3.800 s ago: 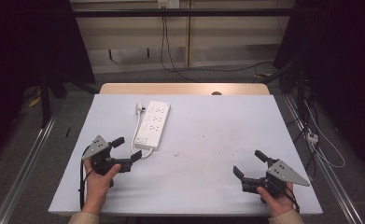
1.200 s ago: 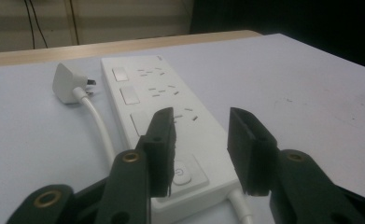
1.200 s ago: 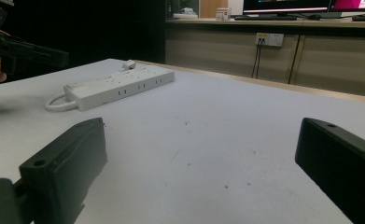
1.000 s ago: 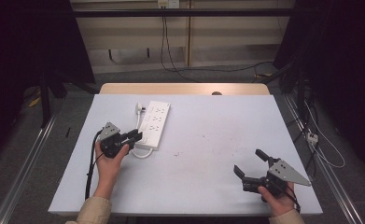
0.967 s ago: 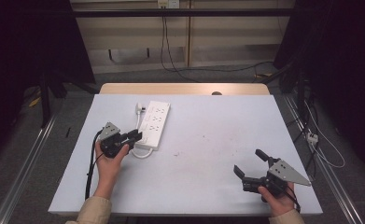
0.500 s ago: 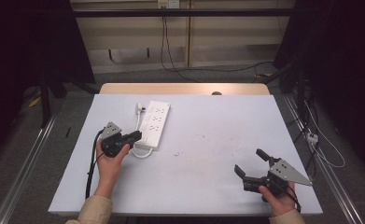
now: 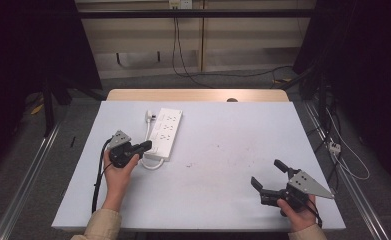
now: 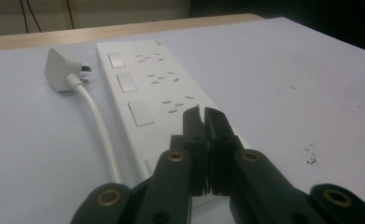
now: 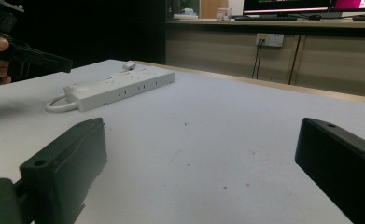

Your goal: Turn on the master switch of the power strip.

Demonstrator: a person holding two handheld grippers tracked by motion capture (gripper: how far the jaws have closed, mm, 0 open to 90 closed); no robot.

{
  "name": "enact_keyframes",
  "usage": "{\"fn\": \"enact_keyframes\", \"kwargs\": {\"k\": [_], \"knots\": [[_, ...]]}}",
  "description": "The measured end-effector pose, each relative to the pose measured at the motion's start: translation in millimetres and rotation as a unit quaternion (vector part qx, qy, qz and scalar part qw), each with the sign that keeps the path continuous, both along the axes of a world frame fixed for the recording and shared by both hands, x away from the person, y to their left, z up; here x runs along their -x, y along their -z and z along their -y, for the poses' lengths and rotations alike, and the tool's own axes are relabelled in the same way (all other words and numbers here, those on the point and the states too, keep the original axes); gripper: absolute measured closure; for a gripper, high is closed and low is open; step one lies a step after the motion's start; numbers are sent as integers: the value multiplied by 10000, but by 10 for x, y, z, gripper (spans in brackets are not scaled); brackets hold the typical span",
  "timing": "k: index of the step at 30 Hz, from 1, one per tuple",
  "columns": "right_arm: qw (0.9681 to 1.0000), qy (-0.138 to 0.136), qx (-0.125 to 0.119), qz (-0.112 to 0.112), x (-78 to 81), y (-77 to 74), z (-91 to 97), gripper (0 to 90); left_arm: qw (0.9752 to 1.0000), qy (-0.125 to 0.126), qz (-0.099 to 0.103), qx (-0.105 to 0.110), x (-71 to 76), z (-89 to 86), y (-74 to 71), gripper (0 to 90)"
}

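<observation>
The high view looks forward and down from above the person's side, taking in the whole tabletop [image 7: 223, 150] from some way off. The left gripper view sits low and close, looking along the pressed-together jaws of the left hand-held gripper [image 8: 203, 116] over the power strip [image 8: 157, 88] toward the far edge. The right gripper view, low near the surface, looks between the wide-apart jaws of the right hand-held gripper [image 9: 203, 172] across the tabletop. All three views share the power strip.
</observation>
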State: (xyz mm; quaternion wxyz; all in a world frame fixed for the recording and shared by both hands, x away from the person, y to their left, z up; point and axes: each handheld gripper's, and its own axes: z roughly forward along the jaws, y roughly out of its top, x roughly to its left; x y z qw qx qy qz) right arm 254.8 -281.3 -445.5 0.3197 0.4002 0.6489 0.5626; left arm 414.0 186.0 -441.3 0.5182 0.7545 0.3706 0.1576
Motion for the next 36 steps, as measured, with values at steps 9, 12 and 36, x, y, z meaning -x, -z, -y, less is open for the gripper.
{"fn": "enact_keyframes", "kwargs": {"k": [9,12,36], "knots": [[10000,19,-26,19,5,-6,1,20,9998,-52,-130,-148,-17,19,18,900],[10000,26,-25,14,4,-5,2,20,9997,-95,-171,-147,-32,15,33,900],[10000,17,-26,20,1,-5,7,21,9990,-139,-257,-347,-77,29,94,900]]}}
